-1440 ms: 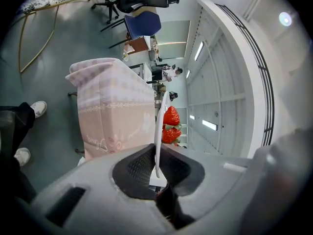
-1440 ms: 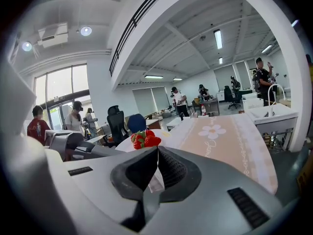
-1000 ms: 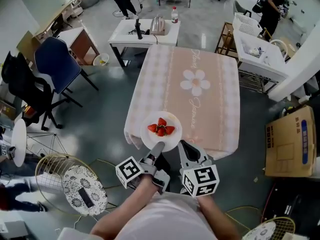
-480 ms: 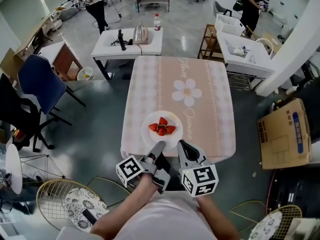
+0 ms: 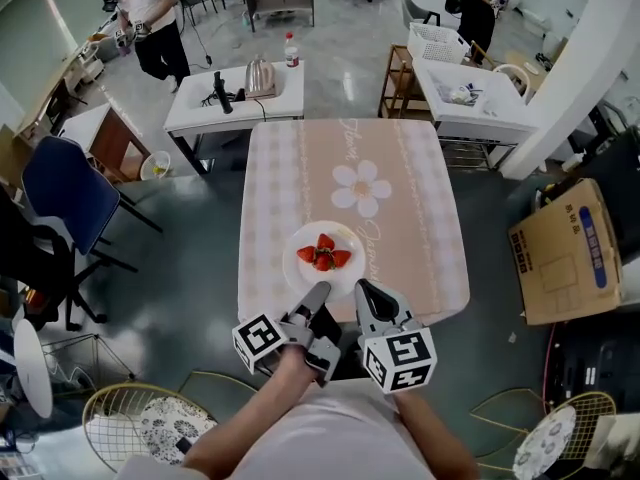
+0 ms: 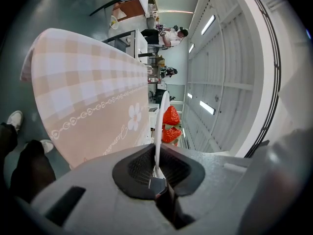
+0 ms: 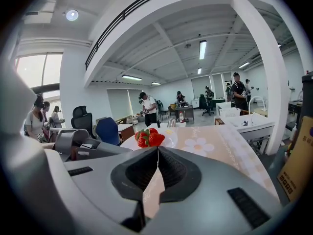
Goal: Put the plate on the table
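Observation:
A white plate [image 5: 325,268] with several strawberries [image 5: 322,253] is held level by its near rim in my left gripper [image 5: 317,292], which is shut on it. In the head view it hangs over the near end of the table [image 5: 400,238] with its pink checked flower cloth. The left gripper view shows the plate rim [image 6: 159,126] edge-on between the jaws, the strawberries [image 6: 170,124] beyond, and the table [image 6: 93,92]. My right gripper [image 5: 362,288] is shut and empty, just right of the plate. Its own view shows the strawberries [image 7: 149,138] ahead of the right gripper [image 7: 157,151].
Behind the table stands a white side table [image 5: 235,98] with a kettle and a bottle. A blue chair [image 5: 65,188] is at the left, a cardboard box [image 5: 565,253] at the right, a white desk with a basket [image 5: 460,93] at the back right. People stand at the far end.
The table has drawn closer and more squarely in front of me. Both grippers and the plate keep their places in the head view.

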